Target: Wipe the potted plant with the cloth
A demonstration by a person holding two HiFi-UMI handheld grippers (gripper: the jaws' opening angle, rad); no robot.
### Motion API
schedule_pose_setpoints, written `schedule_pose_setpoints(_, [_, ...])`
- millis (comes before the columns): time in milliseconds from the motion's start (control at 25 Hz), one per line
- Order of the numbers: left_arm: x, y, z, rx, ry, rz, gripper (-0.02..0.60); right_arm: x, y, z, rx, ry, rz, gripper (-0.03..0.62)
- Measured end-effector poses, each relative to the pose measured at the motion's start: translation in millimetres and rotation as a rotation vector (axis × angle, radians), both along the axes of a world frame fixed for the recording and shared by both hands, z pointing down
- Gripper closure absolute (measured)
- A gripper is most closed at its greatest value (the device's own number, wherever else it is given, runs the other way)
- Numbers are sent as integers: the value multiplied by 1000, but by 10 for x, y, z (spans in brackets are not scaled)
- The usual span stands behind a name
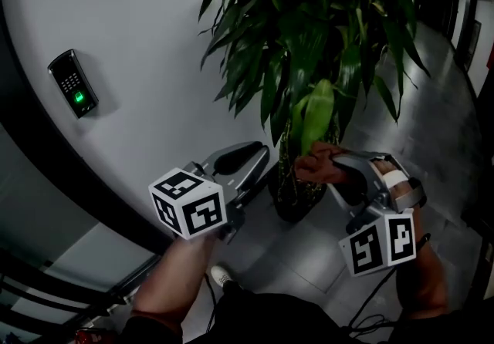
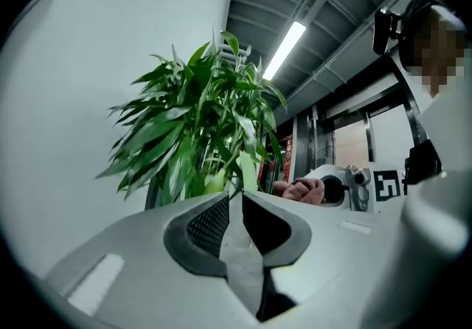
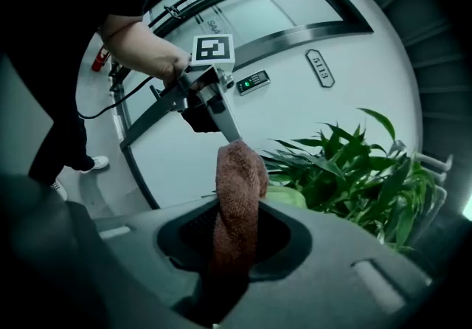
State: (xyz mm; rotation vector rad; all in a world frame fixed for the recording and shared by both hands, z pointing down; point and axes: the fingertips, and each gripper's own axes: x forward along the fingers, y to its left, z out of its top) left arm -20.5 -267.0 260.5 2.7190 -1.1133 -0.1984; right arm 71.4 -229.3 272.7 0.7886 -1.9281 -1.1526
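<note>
Wall (image 1: 139,42): head view is showing it pale and curved, with the potted plant (image 1: 309,26) standing far right against it.
Left gripper (image 2: 237,195): its own view is showing jaws slightly apart, gripping nothing, leaves just beyond.
Right gripper (image 3: 240,206): its own view is showing jaws clamping the brown cloth (image 3: 240,180), plant at right.

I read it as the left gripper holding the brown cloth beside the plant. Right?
No. The right gripper holds the cloth beside the plant, as the right gripper view shows; the left gripper is empty.
</note>
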Motion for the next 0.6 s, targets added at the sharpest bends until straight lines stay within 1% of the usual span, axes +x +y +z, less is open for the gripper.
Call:
schedule_pose_setpoints(120, [23,-72,-363,47,27,10,505,125,-117,-170,32,-30,35,522])
schedule_pose_setpoints(200, [84,-110,-544,63,44,36,498,171,-184,-227,48,-26,54,523])
schedule_pose_setpoints(280, [161,-157,-677,59,63,75,462,182,-211,-257,62,-16,66,523])
schedule_pose_setpoints(440, [282,-303,-853,48,81,119,454,141,-216,-306,78,-2,80,523])
schedule_pose_setpoints(600, [423,-399,-904,37,62,166,453,93,-275,-353,79,0,103,523])
